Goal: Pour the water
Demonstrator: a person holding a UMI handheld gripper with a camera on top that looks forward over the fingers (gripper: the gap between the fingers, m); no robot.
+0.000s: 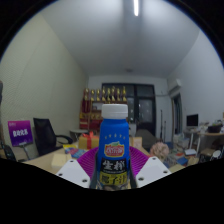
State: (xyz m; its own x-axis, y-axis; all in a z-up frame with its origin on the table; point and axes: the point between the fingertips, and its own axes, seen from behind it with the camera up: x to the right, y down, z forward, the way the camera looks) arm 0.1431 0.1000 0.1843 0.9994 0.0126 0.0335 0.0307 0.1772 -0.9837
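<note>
A plastic bottle (114, 150) with a white cap and a blue label bearing white and yellow characters stands upright between my fingers. My gripper (113, 172) is shut on the bottle: both magenta pads (88, 162) press against its sides at label height. The bottle's base is hidden below the fingers. Any water level inside cannot be seen behind the label.
Beyond the bottle lies a cluttered table (60, 155) with an orange bottle (84, 140) and small items. A black office chair (45, 135) and a purple sign (19, 131) stand to the left. Dark windows (125, 103) fill the far wall, desks with monitors (192, 122) at right.
</note>
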